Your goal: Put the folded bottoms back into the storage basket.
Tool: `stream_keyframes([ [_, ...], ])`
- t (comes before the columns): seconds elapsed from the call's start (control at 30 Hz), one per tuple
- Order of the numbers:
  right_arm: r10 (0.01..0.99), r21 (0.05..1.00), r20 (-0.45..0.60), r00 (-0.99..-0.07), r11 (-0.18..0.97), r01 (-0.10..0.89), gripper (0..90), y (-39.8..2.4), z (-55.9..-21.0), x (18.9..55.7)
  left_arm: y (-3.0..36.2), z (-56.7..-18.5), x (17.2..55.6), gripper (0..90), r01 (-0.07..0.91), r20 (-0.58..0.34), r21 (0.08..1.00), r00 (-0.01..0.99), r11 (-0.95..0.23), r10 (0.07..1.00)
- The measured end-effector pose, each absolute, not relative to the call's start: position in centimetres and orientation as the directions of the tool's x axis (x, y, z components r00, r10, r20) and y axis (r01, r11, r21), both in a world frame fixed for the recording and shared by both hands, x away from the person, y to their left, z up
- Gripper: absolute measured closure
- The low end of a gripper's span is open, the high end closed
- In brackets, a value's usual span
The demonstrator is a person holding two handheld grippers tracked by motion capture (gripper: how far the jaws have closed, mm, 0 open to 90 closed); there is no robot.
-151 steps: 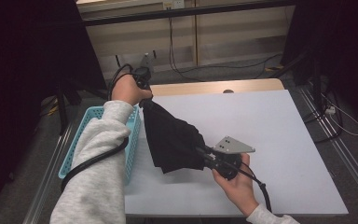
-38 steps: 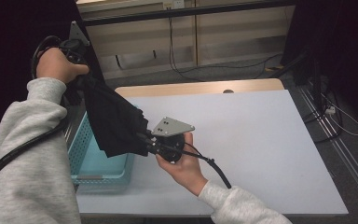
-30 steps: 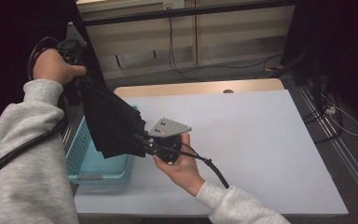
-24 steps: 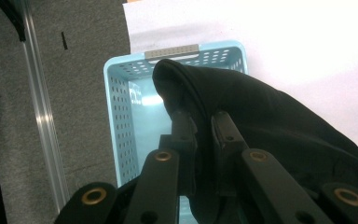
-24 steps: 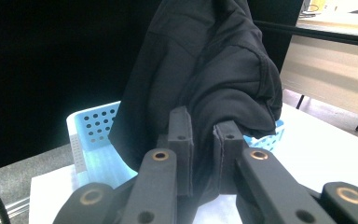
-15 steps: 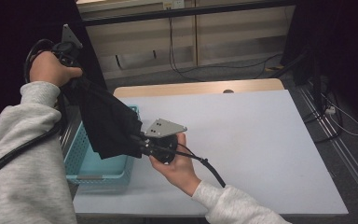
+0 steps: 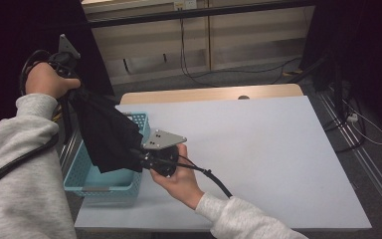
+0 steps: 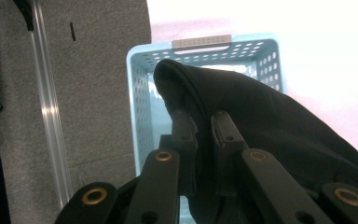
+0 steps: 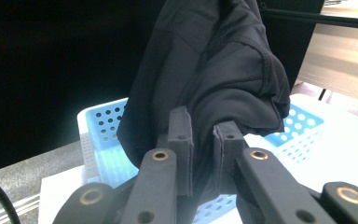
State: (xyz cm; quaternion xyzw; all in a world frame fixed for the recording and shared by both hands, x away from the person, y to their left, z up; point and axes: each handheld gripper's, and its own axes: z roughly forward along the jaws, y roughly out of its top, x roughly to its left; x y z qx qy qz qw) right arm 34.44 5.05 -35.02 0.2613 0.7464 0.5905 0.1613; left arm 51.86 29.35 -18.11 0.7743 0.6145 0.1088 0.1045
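A black garment [image 7: 107, 134] hangs stretched between my two grippers, over a light blue perforated basket [image 7: 87, 181] at the table's left edge. My left gripper [image 7: 64, 67] is raised high at the upper left and is shut on the garment's top end [image 8: 242, 107]. My right gripper [image 7: 139, 154] sits low beside the basket's right wall, shut on the lower end of the garment [image 9: 223, 88]. The basket [image 8: 144, 93] lies straight below in the left gripper view. In the right gripper view the basket [image 9: 98, 135] shows behind the hanging cloth.
The white table top [image 7: 258, 144] spreads to the right of the basket. A metal rail [image 8: 51, 112] and grey floor lie off the table's left side. Cables [image 7: 199, 74] trail on the floor behind the table.
Both hands have carried the garment leftward and a little down, from the table's middle to above the basket. Both grips hold unchanged.
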Motion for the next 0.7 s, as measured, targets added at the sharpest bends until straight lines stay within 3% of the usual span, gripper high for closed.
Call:
stream_keyframes([
  [0.3,0.552,0.962,0.077,-0.83,0.178,0.207,79.0,7.5,-35.7,34.6,31.3,-19.9,52.5,81.0,0.927,0.043,0.309,0.208,-0.211,0.977],
  [0.33,0.544,0.956,0.086,-0.835,0.191,0.223,74.4,7.9,-35.9,34.7,31.6,-20.4,52.6,76.0,0.921,0.043,0.327,0.21,-0.213,0.977],
  [0.4,0.518,0.939,0.118,-0.847,0.218,0.265,51.7,8.4,-36.5,35.1,32.2,-21.1,52.7,50.7,0.879,0.086,0.417,0.215,-0.232,0.973],
  [0.43,0.522,0.934,0.096,-0.847,0.247,0.258,48.7,8.3,-36.7,35.2,32.3,-21.4,52.7,43.4,0.876,0.097,0.42,0.218,-0.238,0.971],
  [0.5,0.532,0.938,0.037,-0.846,0.274,0.213,47.4,7.3,-36.8,35.3,32.3,-22.0,52.6,41.7,0.878,0.077,0.415,0.227,-0.238,0.971],
  [0.6,0.54,0.939,0.032,-0.841,0.272,0.211,34.2,5.6,-36.6,35.3,32.0,-22.9,52.2,34.2,0.867,0.086,0.422,0.252,-0.264,0.964],
  [0.7,0.552,0.937,0.005,-0.834,0.288,0.196,31.3,3.8,-36.5,35.3,31.7,-23.9,52.0,31.2,0.865,0.063,0.419,0.274,-0.275,0.96],
])
